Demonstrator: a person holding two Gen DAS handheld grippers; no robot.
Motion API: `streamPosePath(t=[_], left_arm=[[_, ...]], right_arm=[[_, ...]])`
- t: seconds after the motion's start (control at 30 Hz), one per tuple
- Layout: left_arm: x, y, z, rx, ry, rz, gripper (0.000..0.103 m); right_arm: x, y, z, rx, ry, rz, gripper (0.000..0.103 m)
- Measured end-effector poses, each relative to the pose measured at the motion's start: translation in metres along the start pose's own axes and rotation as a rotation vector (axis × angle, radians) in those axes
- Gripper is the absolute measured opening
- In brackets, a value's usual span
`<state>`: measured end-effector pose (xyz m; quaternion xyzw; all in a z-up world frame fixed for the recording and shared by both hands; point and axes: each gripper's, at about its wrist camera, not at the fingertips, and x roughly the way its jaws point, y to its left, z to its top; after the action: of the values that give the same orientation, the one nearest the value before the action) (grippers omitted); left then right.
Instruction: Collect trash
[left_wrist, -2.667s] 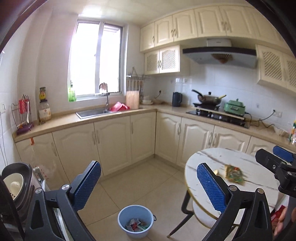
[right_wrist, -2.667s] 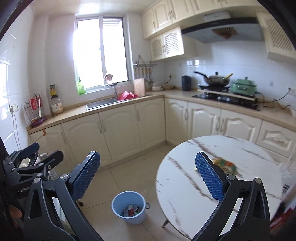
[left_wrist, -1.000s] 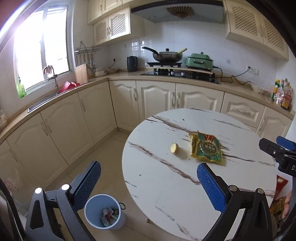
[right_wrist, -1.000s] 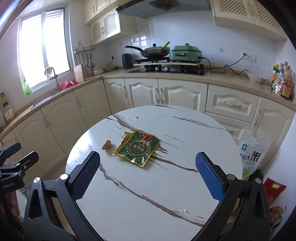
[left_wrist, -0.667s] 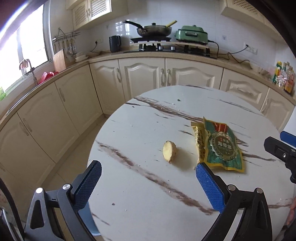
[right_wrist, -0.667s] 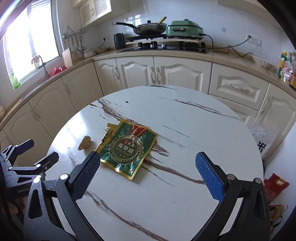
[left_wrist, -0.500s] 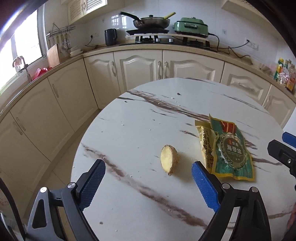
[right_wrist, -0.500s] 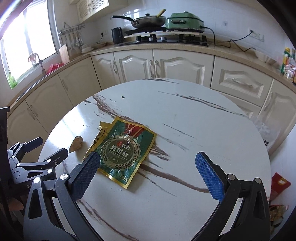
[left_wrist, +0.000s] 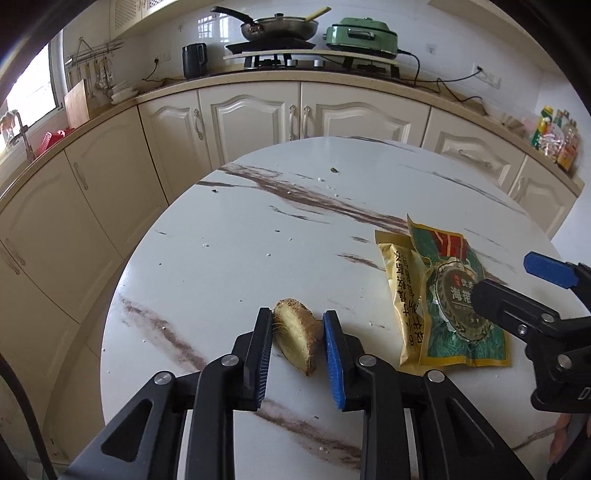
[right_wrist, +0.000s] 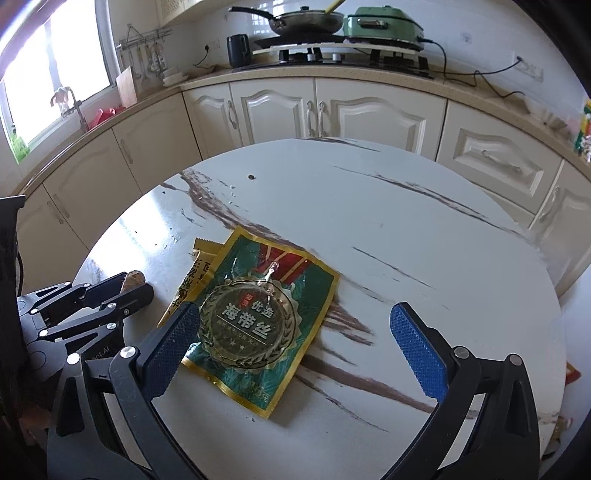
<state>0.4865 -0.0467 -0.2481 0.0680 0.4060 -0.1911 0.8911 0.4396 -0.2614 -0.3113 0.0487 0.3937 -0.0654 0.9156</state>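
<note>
A cut piece of ginger lies on the round marble table. My left gripper straddles it with its jaws closing, and both pads touch its sides. A green and gold snack packet lies flat to the right, on top of a yellow packet. My right gripper hovers open over the green packet, its left finger above the packet's left edge. The left wrist view shows the green packet partly behind the right gripper. From the right wrist view, the left gripper is at the left.
Cream cabinets and a counter curve behind the table. On the counter stand a kettle, a frying pan on the hob and a green cooker. Crumbs dot the far part of the table.
Both grippers have come forward and lower over the table. The left jaws have narrowed from wide open onto the ginger. The right gripper now hangs over the green packet.
</note>
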Motion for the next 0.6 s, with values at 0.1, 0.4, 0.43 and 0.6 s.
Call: streamPosePath(t=[0.1,0.4,0.43,0.6], left_arm=[[-0.011,0.002,-0.014,-0.021,-0.010,-0.002,0.023],[-0.060,0.003,-0.039,-0.034,-0.050,-0.017,0.023],[-0.064,0.002,-0.041,-0.037,-0.056,-0.022,0.023],[-0.089,0.001,-0.054,-0.045,-0.076,-0.037,0.023]], right_arm=[[0.009,0.014,0.008,-0.014,0.015,-0.009,0.103],[0.037,0.022,0.008,-0.026,0.105,-0.089,0.103],[0.035,0.018,0.005,-0.023,0.104,-0.089,0.103],[0.023,-0.019,-0.011,0.019,0.124,-0.107,0.103]])
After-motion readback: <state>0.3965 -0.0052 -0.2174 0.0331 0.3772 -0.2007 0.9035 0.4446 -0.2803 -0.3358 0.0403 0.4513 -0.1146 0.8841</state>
